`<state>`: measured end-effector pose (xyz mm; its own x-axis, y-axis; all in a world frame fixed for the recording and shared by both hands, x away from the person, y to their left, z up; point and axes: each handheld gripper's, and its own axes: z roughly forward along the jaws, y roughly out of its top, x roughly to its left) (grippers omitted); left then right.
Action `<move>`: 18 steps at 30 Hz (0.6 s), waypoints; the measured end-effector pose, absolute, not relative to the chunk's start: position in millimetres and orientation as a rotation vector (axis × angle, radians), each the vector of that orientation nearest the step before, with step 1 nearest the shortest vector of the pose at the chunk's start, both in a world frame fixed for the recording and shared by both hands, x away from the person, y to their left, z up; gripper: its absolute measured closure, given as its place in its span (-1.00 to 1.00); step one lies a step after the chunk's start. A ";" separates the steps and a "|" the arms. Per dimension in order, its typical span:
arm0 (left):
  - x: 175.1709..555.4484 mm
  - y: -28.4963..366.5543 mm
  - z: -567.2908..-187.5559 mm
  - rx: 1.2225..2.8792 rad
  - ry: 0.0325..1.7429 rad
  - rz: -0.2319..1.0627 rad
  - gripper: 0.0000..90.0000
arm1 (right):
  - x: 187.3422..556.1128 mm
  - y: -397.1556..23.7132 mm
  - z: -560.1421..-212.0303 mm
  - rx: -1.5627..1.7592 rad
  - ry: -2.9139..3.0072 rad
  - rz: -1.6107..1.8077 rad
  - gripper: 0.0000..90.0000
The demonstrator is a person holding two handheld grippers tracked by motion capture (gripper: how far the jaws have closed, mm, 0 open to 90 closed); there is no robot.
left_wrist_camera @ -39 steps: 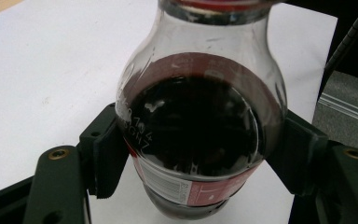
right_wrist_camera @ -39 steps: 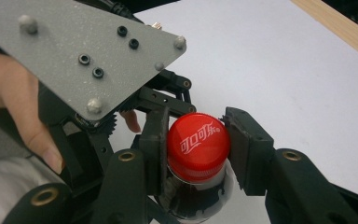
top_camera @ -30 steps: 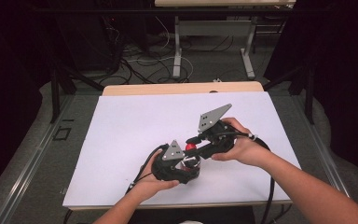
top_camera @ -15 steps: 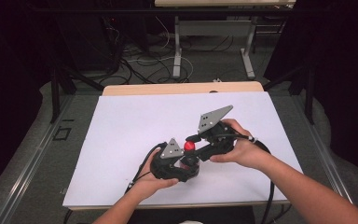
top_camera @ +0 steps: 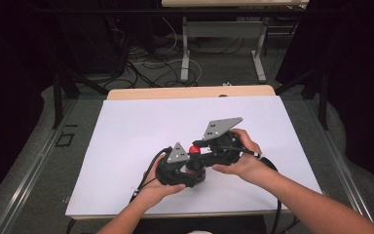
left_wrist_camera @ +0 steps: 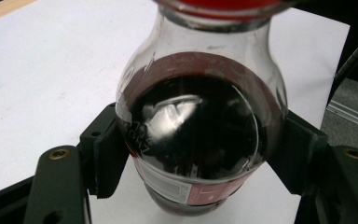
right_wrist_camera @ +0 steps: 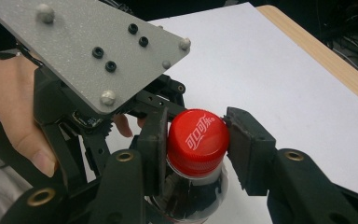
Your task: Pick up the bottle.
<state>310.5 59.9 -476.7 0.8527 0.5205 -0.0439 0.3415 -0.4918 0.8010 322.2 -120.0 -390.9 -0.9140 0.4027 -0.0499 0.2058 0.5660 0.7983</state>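
**Two tools on one small cola bottle**

From the high view, the person's hands meet near the front middle of the white-covered tabletop (top_camera: 126,146). The left tool (top_camera: 187,168) and the right tool (top_camera: 199,152) sit close together, with the bottle (top_camera: 193,163) between them; its red cap (top_camera: 194,149) peeks out between the two grey plates.

In the left gripper view, the left tool (left_wrist_camera: 200,154) pinches the round belly of the bottle (left_wrist_camera: 200,130), one black pad pressed on each side of the clear wall. Dark drink fills the body, and a strip of label shows low on it. The white sheet lies behind.

In the right gripper view, the right tool (right_wrist_camera: 196,140) has just been closing, and its pads press the red cap (right_wrist_camera: 197,141) from both sides. The bottle (right_wrist_camera: 186,196) hangs dark below the cap. The left hand (right_wrist_camera: 14,107) and its tool's grey plate (right_wrist_camera: 88,51) sit just beside it, at the upper left.
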 end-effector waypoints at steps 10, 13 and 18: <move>306.3 58.7 -475.3 2.131 0.572 0.235 -0.33 | 338.9 -127.5 -383.9 0.243 2.734 1.286 0.36; 305.9 59.6 -473.4 2.130 0.554 0.238 -0.33 | 346.5 -133.0 -381.5 0.154 2.782 1.312 0.36; 305.4 60.2 -472.2 2.138 0.544 0.251 -0.33 | 348.5 -136.1 -380.8 0.142 2.774 1.337 0.36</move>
<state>305.4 60.2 -472.2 0.8830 0.4690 -0.0204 0.2887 -0.5082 0.8114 348.5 -136.1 -380.8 -0.9940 0.1084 -0.0128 0.0576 0.6201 0.7824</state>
